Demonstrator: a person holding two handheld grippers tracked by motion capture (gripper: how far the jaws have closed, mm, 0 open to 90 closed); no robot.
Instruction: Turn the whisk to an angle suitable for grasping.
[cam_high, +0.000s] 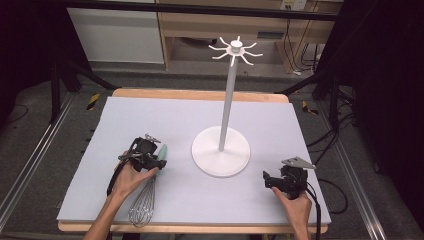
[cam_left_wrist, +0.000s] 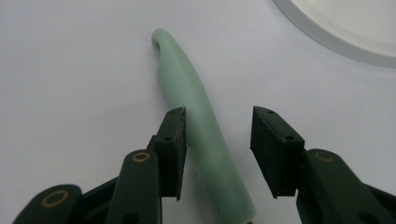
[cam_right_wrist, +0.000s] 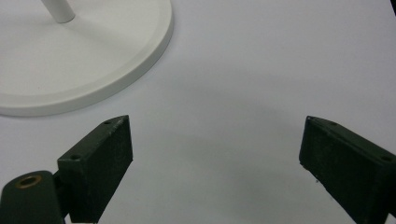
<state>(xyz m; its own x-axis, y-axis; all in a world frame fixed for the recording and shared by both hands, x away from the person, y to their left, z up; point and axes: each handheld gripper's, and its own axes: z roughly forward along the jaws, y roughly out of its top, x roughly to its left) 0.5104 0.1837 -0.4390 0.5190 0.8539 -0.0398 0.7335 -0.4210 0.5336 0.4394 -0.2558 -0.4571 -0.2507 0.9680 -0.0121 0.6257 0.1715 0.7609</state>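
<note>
On the left of the mat (cam_high: 200, 115) lies a whisk (cam_high: 145, 197). Its wire end points toward the person and its green handle (cam_left_wrist: 196, 121) points away. The left hand (cam_high: 127, 180) holds the left gripper (cam_left_wrist: 217, 140) over that handle. In the left gripper view, the handle sits between the two black jaws. One jaw is right against the handle, and the other jaw has a gap beside it, so the gripper is not squeezing yet.

In the middle stands a white stand (cam_high: 221, 150) with a round base, a tall pole and little hooks on top.

On the right, the right hand (cam_high: 296, 207) holds the right gripper (cam_right_wrist: 215, 154) low over the bare mat, near the stand's base. Its jaws are wide apart with nothing between them.
</note>
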